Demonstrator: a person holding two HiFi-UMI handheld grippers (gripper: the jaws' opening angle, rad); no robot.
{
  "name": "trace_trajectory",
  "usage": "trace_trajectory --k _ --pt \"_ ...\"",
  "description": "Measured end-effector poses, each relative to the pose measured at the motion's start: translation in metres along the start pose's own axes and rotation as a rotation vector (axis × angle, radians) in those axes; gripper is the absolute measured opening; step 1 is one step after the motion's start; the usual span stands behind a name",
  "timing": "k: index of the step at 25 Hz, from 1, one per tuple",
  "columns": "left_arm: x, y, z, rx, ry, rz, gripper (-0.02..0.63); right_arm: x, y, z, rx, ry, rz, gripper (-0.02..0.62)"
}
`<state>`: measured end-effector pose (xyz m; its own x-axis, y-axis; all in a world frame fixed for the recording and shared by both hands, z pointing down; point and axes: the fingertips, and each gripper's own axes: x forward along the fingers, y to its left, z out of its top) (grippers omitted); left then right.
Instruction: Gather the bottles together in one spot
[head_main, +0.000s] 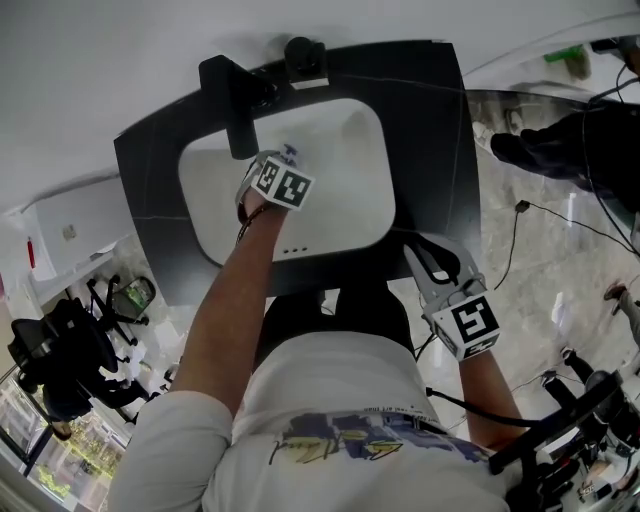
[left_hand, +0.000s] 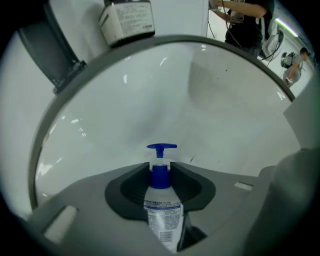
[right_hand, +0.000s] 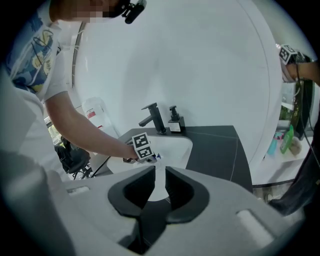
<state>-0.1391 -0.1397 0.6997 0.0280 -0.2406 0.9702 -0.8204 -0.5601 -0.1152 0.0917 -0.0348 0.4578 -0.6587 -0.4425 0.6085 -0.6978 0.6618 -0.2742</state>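
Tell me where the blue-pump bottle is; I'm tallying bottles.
The blue-pump bottle sits between the left gripper's jaws in the left gripper view, over the sink basin, near the black faucet.

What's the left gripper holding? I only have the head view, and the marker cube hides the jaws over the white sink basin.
Observer: A white plastic pump bottle with a blue pump top. The left gripper has its pads against the blue collar on both sides.
Operator: Right gripper loaded?
Observer: No. The right gripper has its jaws apart with nothing between them.
Operator: Any other bottle?
Observer: Yes. The right gripper view shows a dark square pump bottle with a pale label standing upright beside the black faucet.
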Motion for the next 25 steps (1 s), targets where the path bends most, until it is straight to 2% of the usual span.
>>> trace_trajectory --k 9,13,20,25 --pt "-0.055 -0.008 0.025 -0.006 -0.283 0.044 0.13 0.001 0.01 0.002 -0.011 -0.016 0.009 0.064" --pt "-0.078 -0.014 0.037 -0.042 -0.395 0.039 0.127 -0.002 0.011 0.002 -0.014 -0.019 0.0 0.064" --pt "-0.105 -0.029 0.056 -0.077 -0.546 -0.002 0.126 -0.008 0.012 -0.002 -0.009 -0.024 -0.014 0.063" --pt "-0.137 -0.037 0.084 -0.109 -0.64 -0.024 0.126 -0.012 0.011 0.0 -0.008 -0.032 -0.025 0.064"
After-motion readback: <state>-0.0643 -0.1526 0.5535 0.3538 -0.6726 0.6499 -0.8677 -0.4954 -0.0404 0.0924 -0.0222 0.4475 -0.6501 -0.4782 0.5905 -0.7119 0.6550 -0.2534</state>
